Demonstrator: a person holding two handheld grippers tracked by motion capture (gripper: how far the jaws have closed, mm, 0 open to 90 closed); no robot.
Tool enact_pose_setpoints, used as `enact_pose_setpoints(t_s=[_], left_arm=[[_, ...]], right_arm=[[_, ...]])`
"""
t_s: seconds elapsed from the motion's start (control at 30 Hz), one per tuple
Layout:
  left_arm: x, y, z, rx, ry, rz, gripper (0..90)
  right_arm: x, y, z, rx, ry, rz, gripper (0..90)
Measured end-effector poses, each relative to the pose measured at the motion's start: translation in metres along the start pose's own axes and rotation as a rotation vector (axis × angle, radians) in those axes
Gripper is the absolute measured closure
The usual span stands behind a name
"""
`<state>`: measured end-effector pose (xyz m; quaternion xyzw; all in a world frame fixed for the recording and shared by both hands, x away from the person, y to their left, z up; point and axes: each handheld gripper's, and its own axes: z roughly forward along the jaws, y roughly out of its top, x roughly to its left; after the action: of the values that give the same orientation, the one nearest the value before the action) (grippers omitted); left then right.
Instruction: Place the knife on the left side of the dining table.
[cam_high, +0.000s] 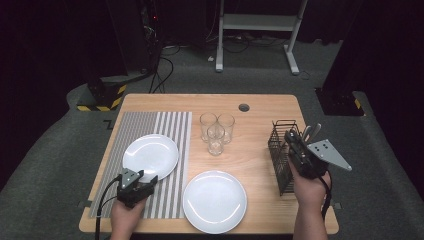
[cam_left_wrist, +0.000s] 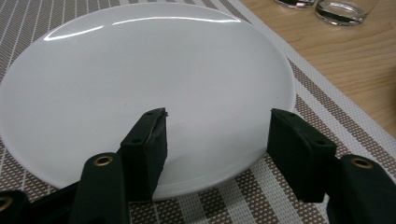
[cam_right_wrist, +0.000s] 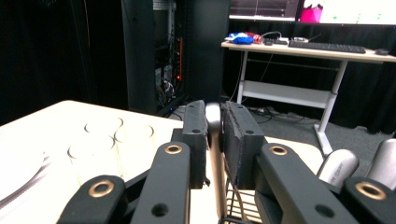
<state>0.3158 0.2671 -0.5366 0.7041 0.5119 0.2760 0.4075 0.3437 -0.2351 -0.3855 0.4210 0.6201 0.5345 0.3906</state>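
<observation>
A white plate lies on a striped placemat at the table's left. My left gripper is open at the plate's near edge, one jaw over the plate and the other over the mat just past the rim. At the right, my right gripper is raised over a black wire cutlery caddy. It is shut on the silver handle of a piece of cutlery that stands upright in the caddy. What kind of cutlery it is I cannot tell.
A second white plate sits on bare wood at the front middle. Three clear glasses stand together behind it. More silver handles stick up from the caddy. A desk frame stands on the floor beyond the table.
</observation>
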Motion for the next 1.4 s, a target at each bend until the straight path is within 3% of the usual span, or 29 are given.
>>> enact_pose_setpoints(t_s=[0.63,0.93,1.4], left_arm=[[-0.0002,0.0001,0.0006,0.003,-0.009,0.002,37.4],[0.0000,0.0002,0.0005,0.004,-0.009,0.001,37.5],[0.0002,0.0002,0.0008,0.006,-0.014,0.000,37.5]], right_arm=[[-0.0012,-0.0038,0.0050,0.075,0.000,0.006,76.4],[-0.0025,-0.0057,0.0054,0.082,0.006,0.016,76.2],[0.0020,-0.0073,0.0080,0.089,-0.036,-0.009,80.1]])
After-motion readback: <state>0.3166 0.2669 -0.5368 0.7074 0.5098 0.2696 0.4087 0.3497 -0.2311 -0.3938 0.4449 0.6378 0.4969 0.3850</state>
